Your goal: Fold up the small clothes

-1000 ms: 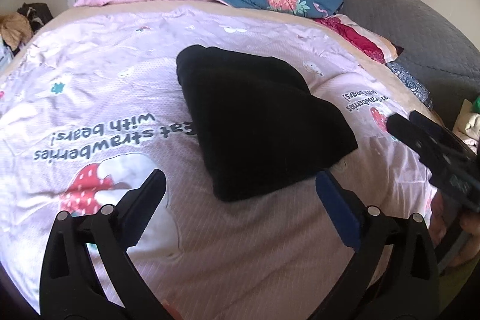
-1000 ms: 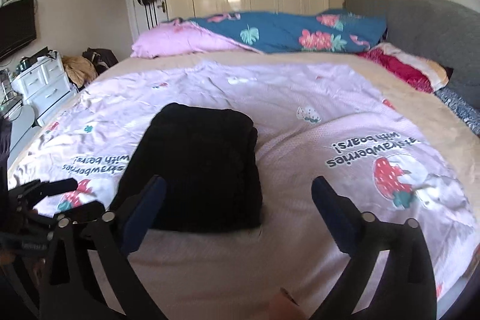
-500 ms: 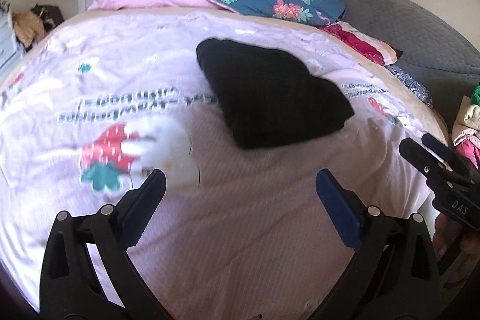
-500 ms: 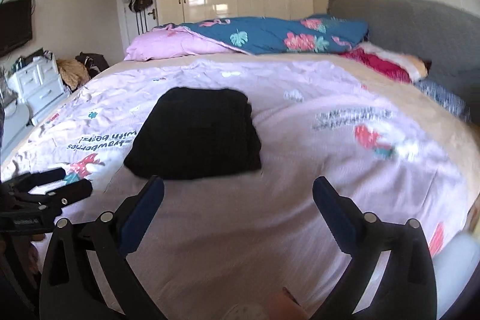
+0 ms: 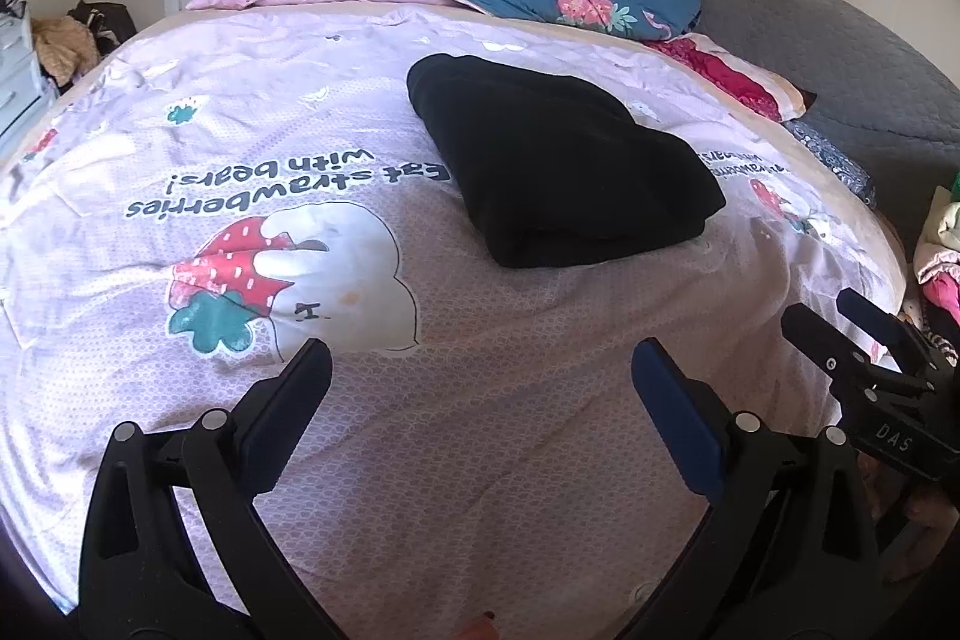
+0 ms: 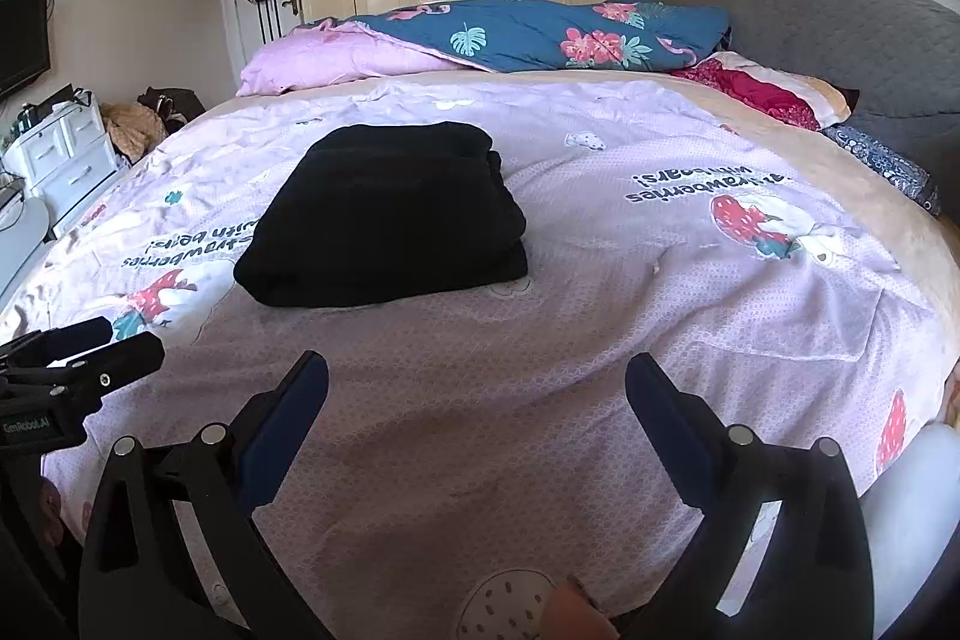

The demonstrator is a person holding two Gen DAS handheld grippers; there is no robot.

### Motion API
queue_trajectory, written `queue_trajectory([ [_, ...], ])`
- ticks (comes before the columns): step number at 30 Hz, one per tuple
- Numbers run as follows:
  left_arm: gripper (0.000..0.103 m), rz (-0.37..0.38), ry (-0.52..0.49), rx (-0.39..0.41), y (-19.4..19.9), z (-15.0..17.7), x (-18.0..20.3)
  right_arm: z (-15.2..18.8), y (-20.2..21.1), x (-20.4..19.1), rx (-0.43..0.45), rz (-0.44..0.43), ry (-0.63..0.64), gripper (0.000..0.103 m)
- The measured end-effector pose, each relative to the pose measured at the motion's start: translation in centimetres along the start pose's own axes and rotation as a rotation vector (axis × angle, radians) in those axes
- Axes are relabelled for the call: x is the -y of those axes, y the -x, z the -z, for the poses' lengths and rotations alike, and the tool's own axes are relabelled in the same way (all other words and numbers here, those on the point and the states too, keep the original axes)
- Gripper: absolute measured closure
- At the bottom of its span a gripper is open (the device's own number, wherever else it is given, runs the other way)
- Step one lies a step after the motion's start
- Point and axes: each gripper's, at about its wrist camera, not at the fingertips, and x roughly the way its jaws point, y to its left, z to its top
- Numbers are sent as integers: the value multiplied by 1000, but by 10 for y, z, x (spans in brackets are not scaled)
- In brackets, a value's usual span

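With the black garment [image 5: 558, 166] lying as a compact layered bundle mid-bed on the pink quilt [image 5: 480, 430], folding looks complete; left gripper [image 5: 480, 382] and right gripper [image 6: 477, 388] hover near, jaws wide apart, empty.

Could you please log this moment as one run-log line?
black garment: folded on bedspread | left gripper: open, empty | right gripper: open, empty
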Motion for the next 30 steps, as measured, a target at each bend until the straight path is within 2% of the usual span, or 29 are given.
queue_trajectory([
  [30, 9, -26, 8, -12, 1, -1, -3, 2, -3, -1, -18, 11, 6, 4],
])
